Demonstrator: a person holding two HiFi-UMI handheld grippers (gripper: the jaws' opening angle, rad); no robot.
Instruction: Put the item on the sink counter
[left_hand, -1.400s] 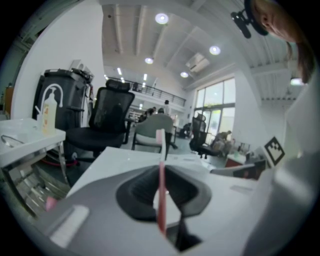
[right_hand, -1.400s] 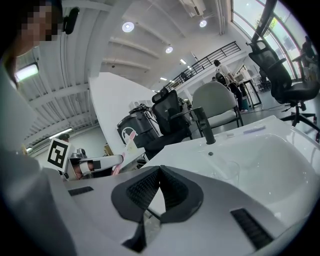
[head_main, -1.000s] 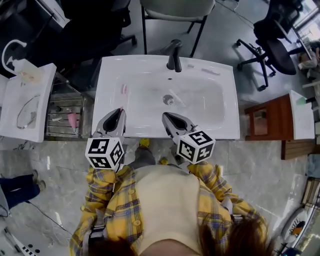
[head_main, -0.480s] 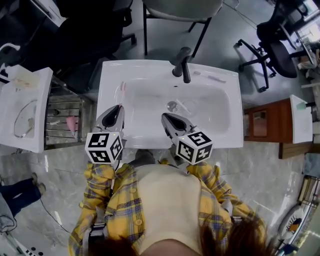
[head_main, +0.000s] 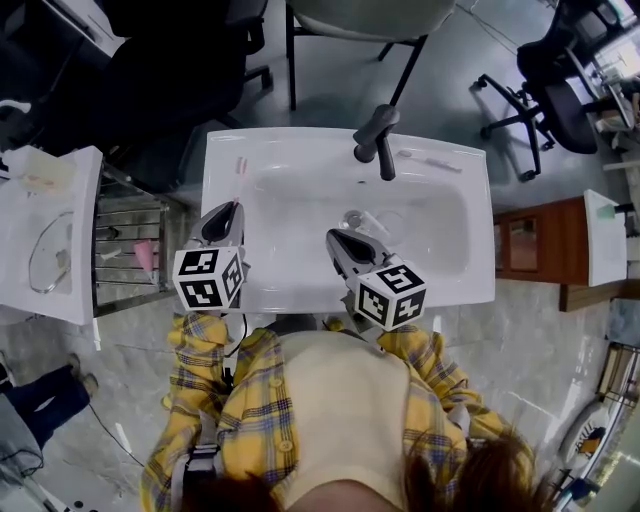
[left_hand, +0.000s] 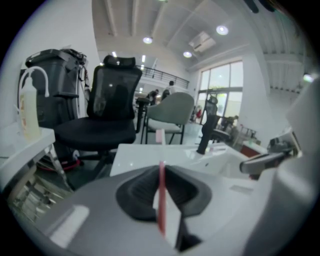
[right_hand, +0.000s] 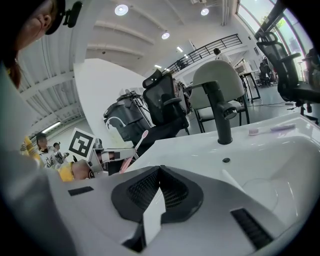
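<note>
A pink toothbrush (head_main: 239, 170) sticks out forward from my left gripper (head_main: 230, 210), which is shut on its handle (left_hand: 161, 200); the brush head (left_hand: 160, 136) hangs over the left rim of the white sink counter (head_main: 225, 150). The right gripper view also shows this toothbrush (right_hand: 134, 147), raised at an angle. My right gripper (head_main: 336, 240) is shut with nothing in it (right_hand: 159, 172), at the basin's front edge. A black faucet (head_main: 376, 138) stands at the back. A second toothbrush (head_main: 430, 160) lies on the counter behind the faucet's right (right_hand: 272, 129).
A clear slim thing (head_main: 366, 220) lies by the drain in the basin. A white side counter (head_main: 50, 230) and a metal rack (head_main: 125, 240) stand at left, a wooden cabinet (head_main: 530, 245) at right. Office chairs (head_main: 545, 90) stand behind the sink.
My left gripper has carried the pink toothbrush forward and left, from over the basin's left side to over the counter's left rim. The right gripper has hardly moved.
</note>
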